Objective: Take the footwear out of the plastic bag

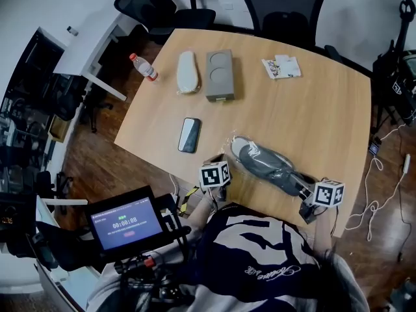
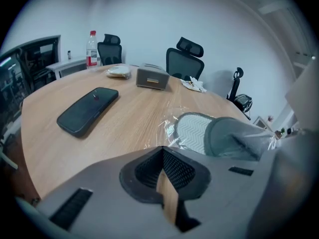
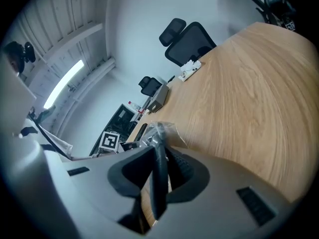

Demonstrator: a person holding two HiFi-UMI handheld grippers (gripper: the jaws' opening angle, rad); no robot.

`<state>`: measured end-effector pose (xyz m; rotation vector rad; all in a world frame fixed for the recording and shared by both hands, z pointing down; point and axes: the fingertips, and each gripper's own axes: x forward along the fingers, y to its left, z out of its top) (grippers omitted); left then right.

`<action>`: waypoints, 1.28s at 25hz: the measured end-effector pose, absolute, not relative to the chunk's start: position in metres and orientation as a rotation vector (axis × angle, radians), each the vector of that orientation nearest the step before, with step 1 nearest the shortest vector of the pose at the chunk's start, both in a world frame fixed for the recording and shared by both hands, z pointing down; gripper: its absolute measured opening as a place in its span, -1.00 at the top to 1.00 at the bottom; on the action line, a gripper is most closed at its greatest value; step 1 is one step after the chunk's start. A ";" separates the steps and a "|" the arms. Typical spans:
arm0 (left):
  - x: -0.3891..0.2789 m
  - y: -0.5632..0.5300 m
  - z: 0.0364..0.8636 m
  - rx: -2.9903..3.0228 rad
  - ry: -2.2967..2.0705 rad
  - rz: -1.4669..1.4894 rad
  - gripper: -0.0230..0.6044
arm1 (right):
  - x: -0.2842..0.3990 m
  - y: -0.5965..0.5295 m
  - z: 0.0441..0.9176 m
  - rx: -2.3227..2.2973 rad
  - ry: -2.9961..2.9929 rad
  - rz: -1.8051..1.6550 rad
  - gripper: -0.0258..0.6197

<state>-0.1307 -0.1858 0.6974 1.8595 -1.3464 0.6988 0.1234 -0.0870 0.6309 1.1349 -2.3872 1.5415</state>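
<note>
Right gripper clamped on slipper in plastic bag | left gripper jaws together, empty

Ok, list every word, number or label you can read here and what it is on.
"00:00:08", as far as it reads: timer on the screen.
Header line on that screen: too small to read.
Script print on the person's shirt: too blurred.
Label on the water bottle: too small.

One bottle, one phone, one grey box, one packet, one white slipper, one bagged grey slipper
</note>
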 end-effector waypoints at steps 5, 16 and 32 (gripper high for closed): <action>-0.131 -0.193 0.698 1.835 -1.365 0.676 0.92 | 0.121 -0.069 0.624 1.137 -2.388 1.526 0.71; -0.069 -0.200 0.649 2.244 -1.224 0.736 0.92 | 0.119 -0.068 0.609 1.155 -2.407 1.434 0.72; -0.088 -0.220 0.698 2.094 -1.215 0.896 0.92 | 0.134 -0.043 0.610 1.217 -2.312 1.544 0.72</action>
